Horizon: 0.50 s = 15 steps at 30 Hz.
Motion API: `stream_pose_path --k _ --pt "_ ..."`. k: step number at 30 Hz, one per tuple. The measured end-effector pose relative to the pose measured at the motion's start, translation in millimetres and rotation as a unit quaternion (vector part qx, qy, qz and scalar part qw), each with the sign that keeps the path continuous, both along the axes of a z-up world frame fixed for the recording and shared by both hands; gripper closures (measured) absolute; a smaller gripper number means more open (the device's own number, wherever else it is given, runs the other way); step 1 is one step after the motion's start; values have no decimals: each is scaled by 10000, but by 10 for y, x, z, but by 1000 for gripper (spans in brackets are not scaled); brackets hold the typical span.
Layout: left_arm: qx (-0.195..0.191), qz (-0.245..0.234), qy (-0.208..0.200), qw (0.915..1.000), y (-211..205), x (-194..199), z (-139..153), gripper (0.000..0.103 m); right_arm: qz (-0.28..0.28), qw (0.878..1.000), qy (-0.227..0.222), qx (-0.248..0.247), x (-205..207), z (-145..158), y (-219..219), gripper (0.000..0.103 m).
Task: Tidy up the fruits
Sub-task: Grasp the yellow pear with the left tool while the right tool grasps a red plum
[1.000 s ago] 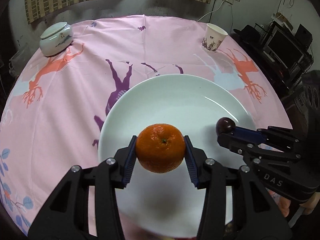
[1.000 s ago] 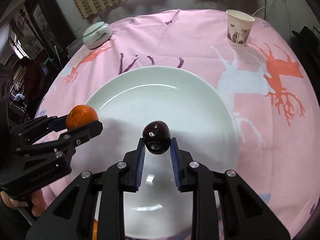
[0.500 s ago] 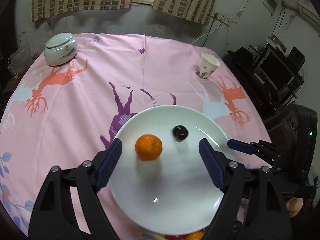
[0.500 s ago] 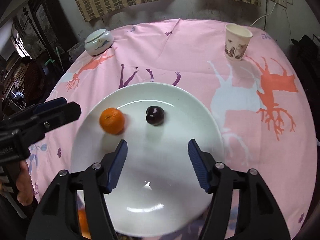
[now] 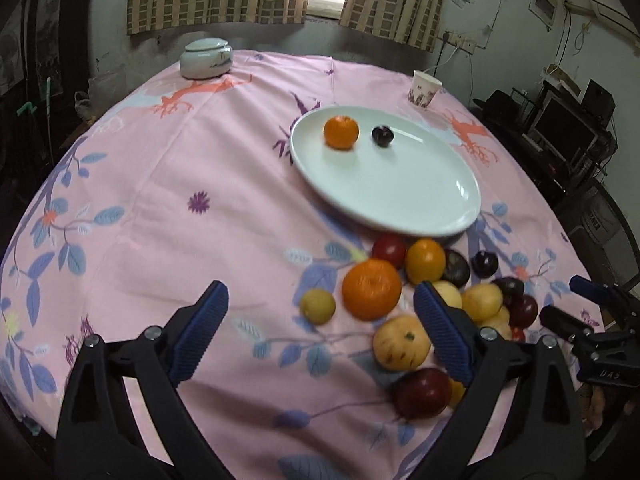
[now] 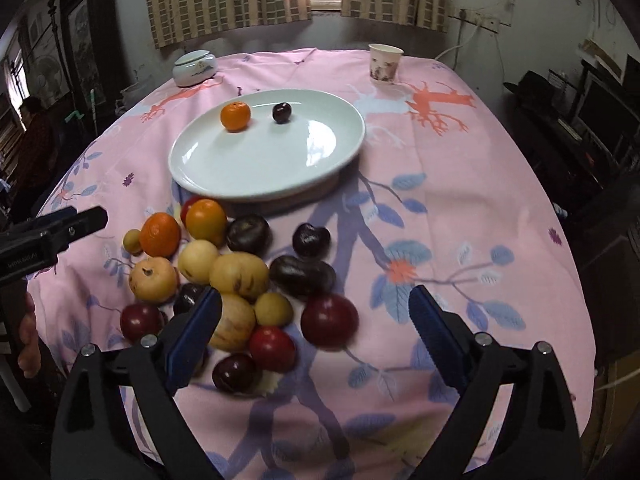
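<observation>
A white plate (image 5: 400, 200) (image 6: 260, 160) lies on the pink tablecloth. An orange (image 5: 341, 132) (image 6: 235, 117) and a dark plum (image 5: 383, 135) (image 6: 281, 112) rest on its far side. A pile of mixed fruit lies on the near side of the plate: a large orange (image 5: 371, 289), yellow fruits (image 6: 239, 275) and red and dark plums (image 6: 329, 320). My left gripper (image 5: 320, 292) hovers over the pile's left edge, its jaws opening and holding nothing. Over the pile's right side my right gripper (image 6: 316, 298) is likewise opening and empty; it also shows at the right edge (image 5: 560, 297).
A lidded ceramic jar (image 5: 206, 58) (image 6: 195, 68) and a paper cup (image 5: 425, 90) (image 6: 385, 64) stand at the table's far edge. Dark shelves with electronics (image 5: 568, 128) stand to the right. A hand (image 6: 28, 344) holds the left gripper at the left.
Both grippers let go of the orange and the plum, which now lie on the plate. Both opened wide and drew back to the fruit pile at the near edge.
</observation>
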<state>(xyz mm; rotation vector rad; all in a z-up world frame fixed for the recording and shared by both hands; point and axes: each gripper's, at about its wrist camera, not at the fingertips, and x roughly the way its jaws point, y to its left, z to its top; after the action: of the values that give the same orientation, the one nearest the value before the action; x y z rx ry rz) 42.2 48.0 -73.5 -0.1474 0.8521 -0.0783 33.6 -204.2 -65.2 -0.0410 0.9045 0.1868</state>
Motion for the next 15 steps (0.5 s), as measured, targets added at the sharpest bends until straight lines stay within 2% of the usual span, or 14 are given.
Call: stream_pose_path --k 6,7,8,9,11,13,15 --pt "195 -172 41 9997 -70 -140 -81 8 -125 9998 107 106 -33 -126 -114 9" --pt "210 -189 38 9996 -80 -142 -78 8 -108 9997 108 175 -18 -146 -118 16" --pt "243 -210 46 9995 -98 -139 -81 8 -107 9997 130 182 0 -157 -107 27" --pt "280 -227 60 9993 -113 -139 -90 8 -97 9996 185 176 17 -188 -101 31" --pt "309 -243 90 9992 -122 -130 -97 8 -121 9992 298 218 53 -256 -118 46" --pt "324 -257 117 9991 -140 -128 -107 8 -143 9987 409 282 86 -317 -147 51" --pt "369 -309 155 9987 -166 -136 -122 8 -140 9980 513 332 128 -381 -160 52"
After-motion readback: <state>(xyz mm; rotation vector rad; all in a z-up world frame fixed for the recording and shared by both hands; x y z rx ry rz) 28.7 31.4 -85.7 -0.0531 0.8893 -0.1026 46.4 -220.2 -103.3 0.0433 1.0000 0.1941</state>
